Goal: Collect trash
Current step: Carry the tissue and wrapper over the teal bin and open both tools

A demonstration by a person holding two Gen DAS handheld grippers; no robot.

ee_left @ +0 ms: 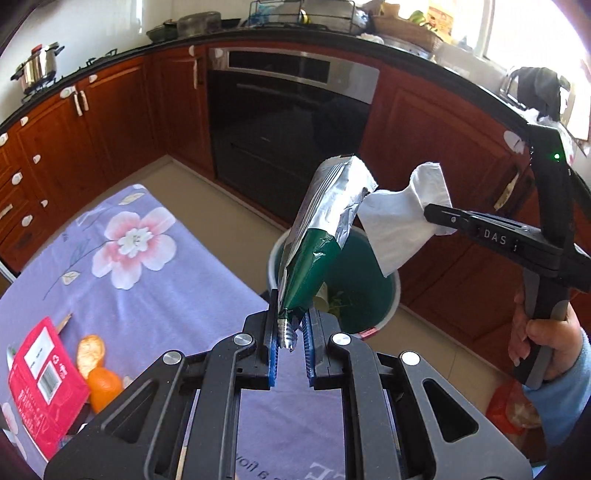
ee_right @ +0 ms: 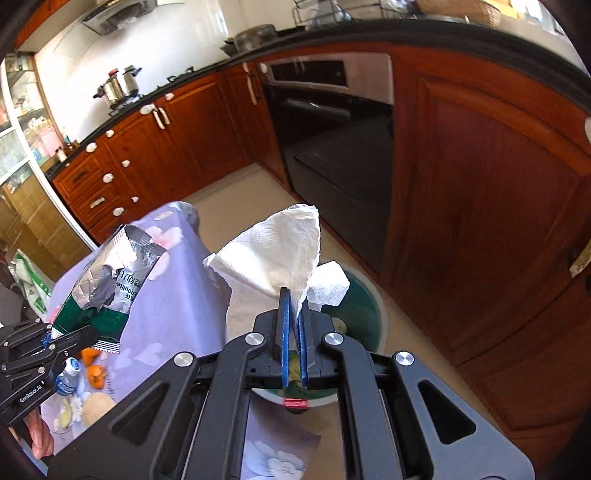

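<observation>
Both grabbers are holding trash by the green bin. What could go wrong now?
1. The left gripper pinches only the twisted bottom tip of the long foil wrapper. It leans over the bin and might tip outside when dropped.
2. The right gripper holds a loose paper towel. It is light, so it could drift onto the floor.
3. The wrapper and towel nearly touch in the left wrist view, so they might snag.

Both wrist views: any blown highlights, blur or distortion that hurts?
Left wrist: window at top right blown out, countertop bowed by the fisheye, wrapper sharp in the left tool. Right wrist: cabinets at right smeared, paper towel in the right tool bright but textured.
</observation>
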